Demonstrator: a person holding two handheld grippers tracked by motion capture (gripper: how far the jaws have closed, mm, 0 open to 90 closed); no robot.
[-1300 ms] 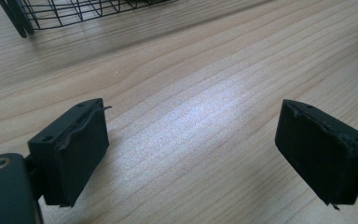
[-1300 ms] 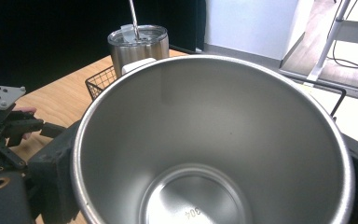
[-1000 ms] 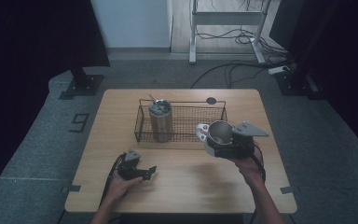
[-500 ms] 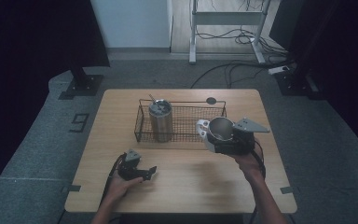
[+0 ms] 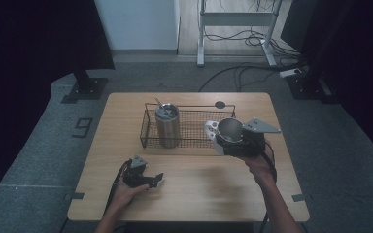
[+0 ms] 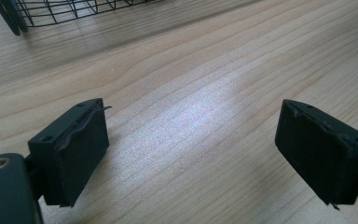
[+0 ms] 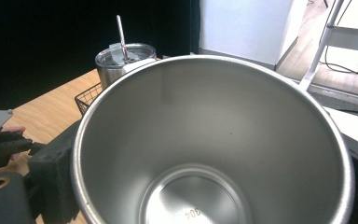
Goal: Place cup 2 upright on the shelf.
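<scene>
My right gripper (image 5: 229,140) is shut on an empty steel cup (image 5: 229,128), held mouth up at the right end of a wire basket (image 5: 189,106). In the right gripper view the cup (image 7: 205,140) sits between the two black jaws, one on each side of its wall. A steel tumbler (image 5: 167,124) with a lid and straw stands upright in the basket's left part, and the tumbler (image 7: 121,58) rises behind the cup's rim. My left gripper (image 5: 155,180) rests low on the table, open. Bare wood lies between the left gripper's (image 6: 191,149) jaws.
The wooden table (image 5: 209,194) has free room along its front and left. A small dark round spot (image 5: 220,104) sits just behind the basket. The basket's corner (image 6: 65,9) lies ahead of the left gripper. Grey floor, stands and cables surround the table.
The right gripper has carried the cup a little farther from the person, toward the basket. The left gripper has stayed put.
</scene>
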